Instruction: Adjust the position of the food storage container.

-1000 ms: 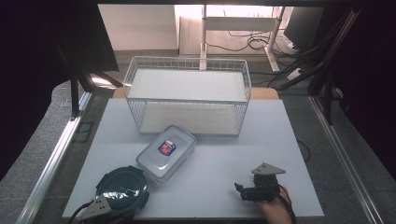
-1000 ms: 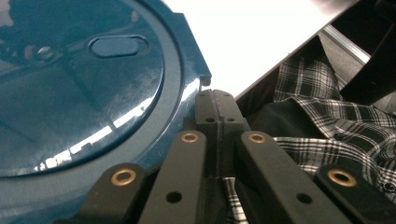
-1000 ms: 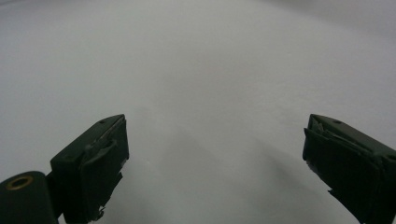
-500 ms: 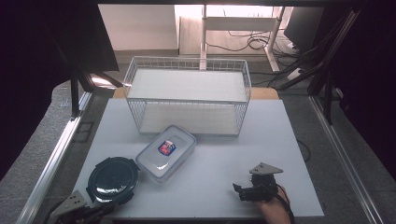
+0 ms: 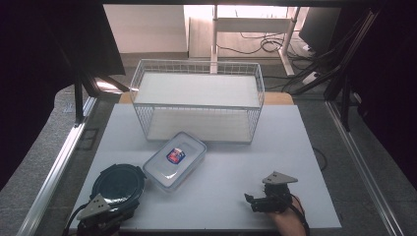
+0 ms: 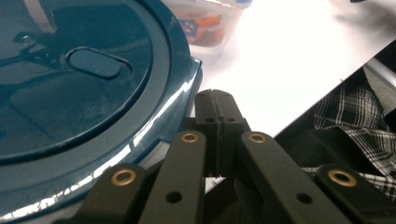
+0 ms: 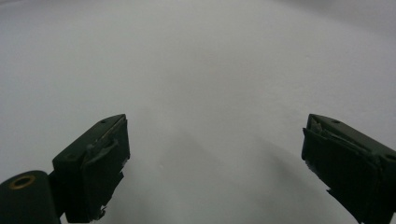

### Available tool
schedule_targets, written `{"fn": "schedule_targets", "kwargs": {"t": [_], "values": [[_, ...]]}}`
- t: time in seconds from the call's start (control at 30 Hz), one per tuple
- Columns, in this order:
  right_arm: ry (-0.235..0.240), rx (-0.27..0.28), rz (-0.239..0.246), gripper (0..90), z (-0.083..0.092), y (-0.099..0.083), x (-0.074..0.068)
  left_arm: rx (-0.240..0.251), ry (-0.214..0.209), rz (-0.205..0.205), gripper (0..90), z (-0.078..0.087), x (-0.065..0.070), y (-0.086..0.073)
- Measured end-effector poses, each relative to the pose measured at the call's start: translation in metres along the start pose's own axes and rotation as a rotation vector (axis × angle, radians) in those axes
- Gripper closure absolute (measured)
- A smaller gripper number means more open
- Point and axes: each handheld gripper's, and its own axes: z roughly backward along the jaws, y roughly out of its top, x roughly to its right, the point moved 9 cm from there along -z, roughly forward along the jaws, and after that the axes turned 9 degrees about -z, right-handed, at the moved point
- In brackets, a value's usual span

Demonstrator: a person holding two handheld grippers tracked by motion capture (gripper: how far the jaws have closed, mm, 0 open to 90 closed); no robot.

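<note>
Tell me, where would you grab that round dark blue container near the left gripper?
Probably by the rim of the round container, coming from the table's near edge. It lies flat, wide and smooth on top, so only its edge offers thin purchase. The left gripper sits beside that rim, shut.

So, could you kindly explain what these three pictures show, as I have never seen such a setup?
A person works at a white table with a hand-held two-jaw gripper in each hand. The high view looks down from above; the other two come from cameras riding on each gripper. On the table stand a wire basket, a clear lidded box and a round dark container. The left gripper is shut, empty, beside that container's rim. The right gripper is open over bare table, holding nothing.
</note>
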Motion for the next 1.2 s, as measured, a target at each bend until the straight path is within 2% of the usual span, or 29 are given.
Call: {"fn": "schedule_targets", "kwargs": {"t": [0.2, 0.27, 0.37, 0.4, 0.43, 0.47, 0.5, 0.57, 0.63, 0.67, 0.7, 0.77, 0.83, 0.87, 0.9, 0.93, 1.0, 1.03, 1.07, 1.13, 1.17, 1.2], "values": [[0.013, 0.011, 0.003, 7.8, 0.0, 0.002, -0.002, 0.003, 0.025, 0.006, 90.0, -0.006, -0.02, 0.008], [0.034, 0.015, -0.004, 9.4, 0.0, 0.003, -0.004, 0.003, 0.032, 0.01, 90.0, -0.011, -0.031, 0.014], [0.049, 0.012, -0.016, 11.4, 0.0, 0.004, -0.007, -0.002, 0.038, 0.009, 90.0, -0.018, -0.037, 0.019], [0.07, 0.014, -0.03, 12.9, 0.001, 0.006, -0.008, -0.015, 0.06, 0.0, 90.0, -0.024, -0.038, 0.022], [0.07, 0.014, -0.03, 12.9, 0.001, 0.006, -0.008, -0.015, 0.06, 0.0, 90.0, -0.024, -0.038, 0.022], [0.08, 0.016, -0.047, 13.5, 0.001, 0.008, -0.009, -0.021, 0.079, -0.005, 90.0, -0.028, -0.037, 0.024], [0.081, 0.019, -0.057, 13.2, 0.001, 0.01, -0.009, -0.007, 0.082, -0.009, 90.0, -0.031, -0.033, 0.029], [0.096, 0.024, -0.09, 9.4, 0.0, 0.015, -0.01, 0.018, 0.06, 0.006, 90.0, -0.034, -0.025, 0.034], [0.106, 0.025, -0.105, 7.9, -0.001, 0.018, -0.011, 0.021, 0.06, -0.003, 90.0, -0.038, -0.021, 0.036], [0.132, 0.023, -0.113, 5.4, -0.003, 0.028, -0.016, 0.021, 0.057, -0.003, 90.0, -0.041, -0.017, 0.037], [0.132, 0.023, -0.113, 5.4, -0.003, 0.028, -0.016, 0.021, 0.053, -0.009, 90.0, -0.043, -0.015, 0.038], [0.139, 0.025, -0.098, 6.2, -0.007, 0.04, -0.022, 0.019, 0.055, -0.017, 90.0, -0.05, -0.009, 0.041], [0.116, 0.018, -0.049, 24.7, -0.014, 0.058, -0.03, 0.014, 0.066, -0.024, 90.0, -0.056, -0.007, 0.043], [0.14, 0.019, -0.021, 39.1, -0.016, 0.066, -0.036, 0.013, 0.07, -0.022, 90.0, -0.057, -0.007, 0.043], [0.14, 0.019, -0.021, 39.1, -0.016, 0.066, -0.036, 0.013, 0.07, -0.022, 90.0, -0.057, -0.007, 0.043], [0.17, 0.014, 0.009, 49.3, -0.019, 0.072, -0.042, 0.01, 0.072, -0.024, 90.0, -0.059, -0.008, 0.043], [0.2, 0.013, 0.086, 70.7, -0.029, 0.089, -0.055, 0.005, 0.081, -0.022, 90.0, -0.06, -0.009, 0.041], [0.204, 0.012, 0.13, 76.5, -0.035, 0.096, -0.062, 0.005, 0.083, -0.018, 90.0, -0.059, -0.009, 0.04], [0.22, -0.001, 0.196, 84.0, -0.049, 0.11, -0.076, 0.012, 0.088, -0.021, 90.0, -0.058, -0.01, 0.039], [0.222, -0.002, 0.213, 86.7, -0.055, 0.116, -0.081, 0.017, 0.089, -0.022, 90.0, -0.057, -0.011, 0.038], [0.219, 0.019, 0.274, 88.6, -0.071, 0.134, -0.097, 0.02, 0.091, -0.021, 90.0, -0.056, -0.011, 0.038], [0.219, 0.019, 0.274, 88.6, -0.071, 0.134, -0.097, 0.023, 0.091, -0.022, 90.0, -0.056, -0.011, 0.037]]}}
